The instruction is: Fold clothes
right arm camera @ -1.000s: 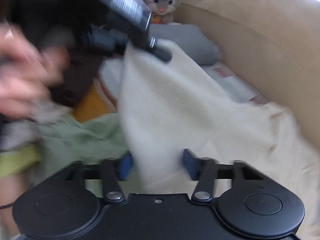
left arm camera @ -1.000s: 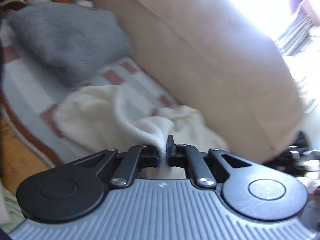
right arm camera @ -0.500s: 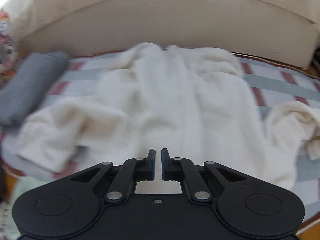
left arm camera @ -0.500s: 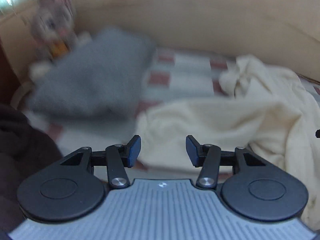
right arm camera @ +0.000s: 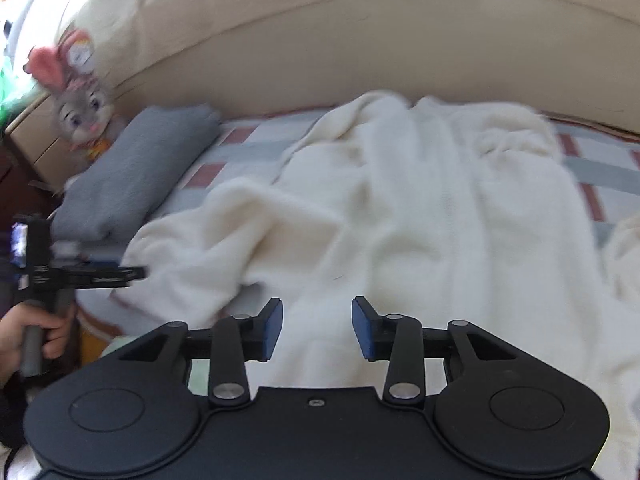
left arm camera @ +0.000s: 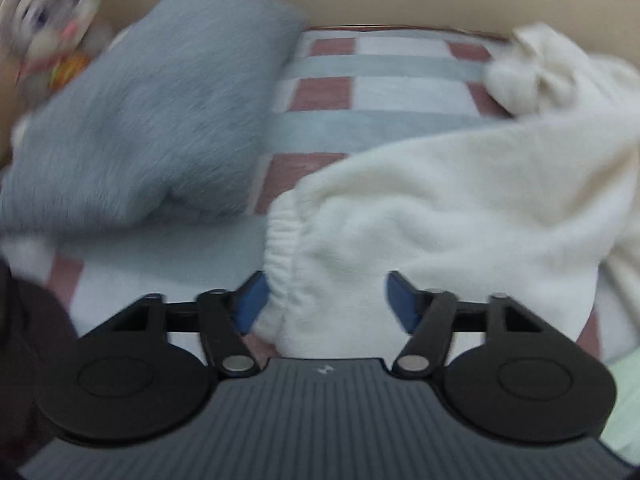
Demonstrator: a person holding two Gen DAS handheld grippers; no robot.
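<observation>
1. One cream fleece garment (right arm camera: 420,208) lay on the striped bed (right arm camera: 592,168), long axis running away toward the headboard (right arm camera: 360,52) — one sleeve (left arm camera: 400,216) stretched left.
2. Left gripper (left arm camera: 324,300) gaped around the cuff; right gripper (right arm camera: 317,328) was open over the hem.
3. One folded grey garment (right arm camera: 136,168) — left.

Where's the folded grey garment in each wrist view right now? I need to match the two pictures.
Left wrist: grey garment fills the upper left, blurred, left of the cream garment's cuff.
Right wrist: grey garment at middle left, beside the cream garment.
Shared landmark: the plush rabbit, just beyond it.
</observation>
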